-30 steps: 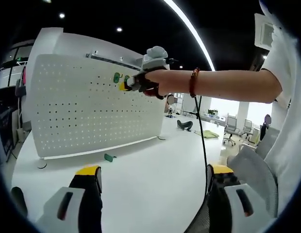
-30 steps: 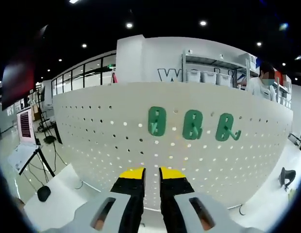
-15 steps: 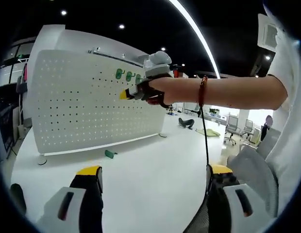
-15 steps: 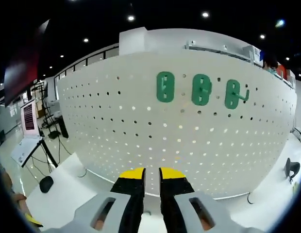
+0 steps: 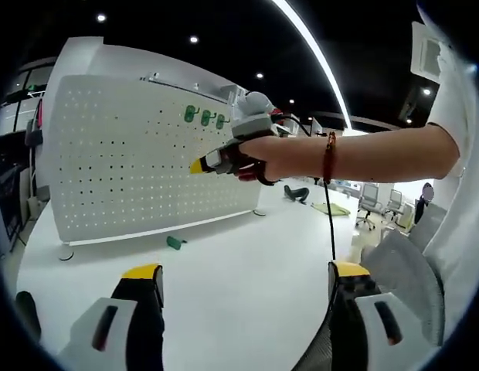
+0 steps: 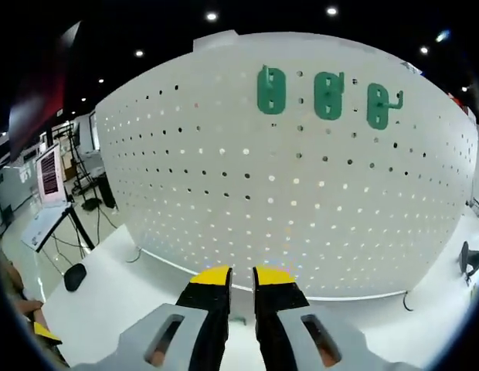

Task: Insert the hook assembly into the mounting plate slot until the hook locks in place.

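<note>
A: White board [image 5: 147, 154] full of holes, standing on the white table [image 5: 224, 286] ahead of the left claw [image 5: 246, 280]. That claw's jaws are wide apart with nothing between them. Three green hooks [image 5: 202, 117] sit high on the board, up and well beyond its tips. One more green hook [image 5: 174, 243] lies on the table just above the left jaw, near the board's foot.

B: And the other claw?

A: The right claw [image 5: 199, 165] comes in from the right in a hand [image 5: 259, 151], its yellow tip near the board, below the mounted hooks.

B: Now its own view.

A: The right claw [image 6: 242, 276] has its jaws nearly together; I see nothing gripped. The board [image 6: 224, 193] is close ahead, the three hooks [image 6: 328, 94] high above the tips, and a green speck at the board's foot between the jaws, too small to name.

B: Risks?

A: I'd say the loose hook is the worry. It's small, so a closing claw could skid it across the table or pinch it crooked, and a crooked hook would jam in the holes rather than lock.
</note>
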